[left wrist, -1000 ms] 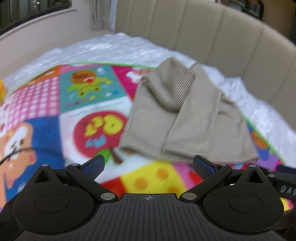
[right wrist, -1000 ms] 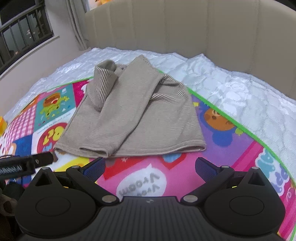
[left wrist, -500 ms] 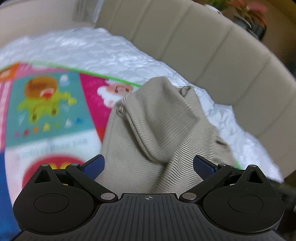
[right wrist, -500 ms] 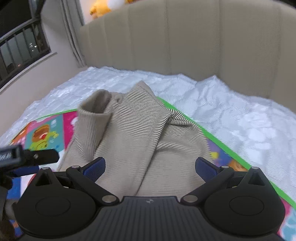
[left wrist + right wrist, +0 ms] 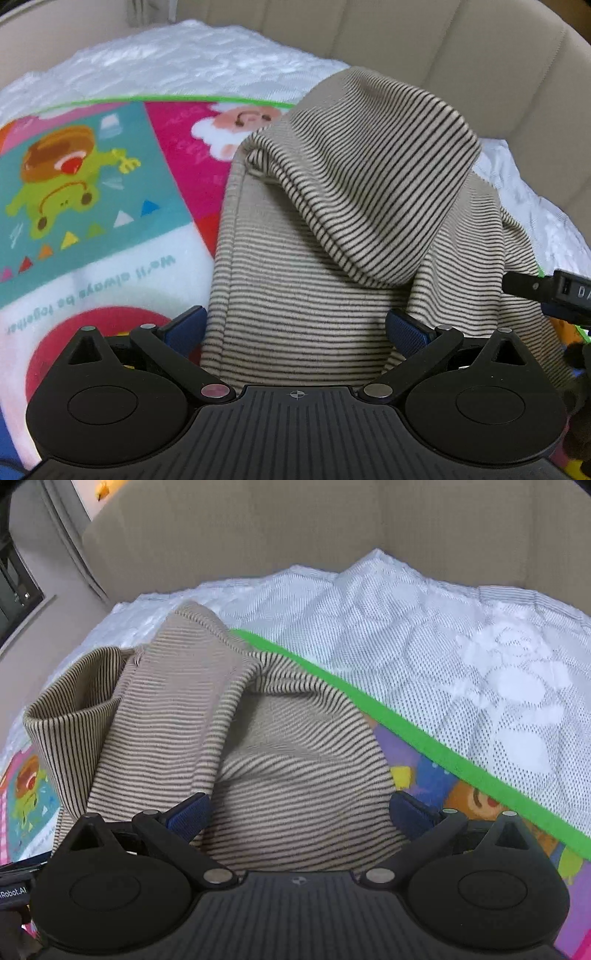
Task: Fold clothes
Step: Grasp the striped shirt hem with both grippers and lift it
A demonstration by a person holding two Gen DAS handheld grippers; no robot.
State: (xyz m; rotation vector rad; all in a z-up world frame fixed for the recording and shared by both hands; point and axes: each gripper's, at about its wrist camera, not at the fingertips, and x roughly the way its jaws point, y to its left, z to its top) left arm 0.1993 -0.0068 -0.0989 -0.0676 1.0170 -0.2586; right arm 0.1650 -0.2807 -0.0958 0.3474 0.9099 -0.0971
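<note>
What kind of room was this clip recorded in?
Probably a bedroom: a padded beige headboard behind a white quilted mattress, with a cartoon play mat spread under the striped garment.

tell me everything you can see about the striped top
The top is a beige knit with thin dark stripes, seemingly soft and ribbed. It lies partly folded on a colourful cartoon mat, its far end near the white cover. A wide cuffed opening stands up and a sleeve drapes across the body. Both open grippers, left and right, straddle it; contact is unclear.
</note>
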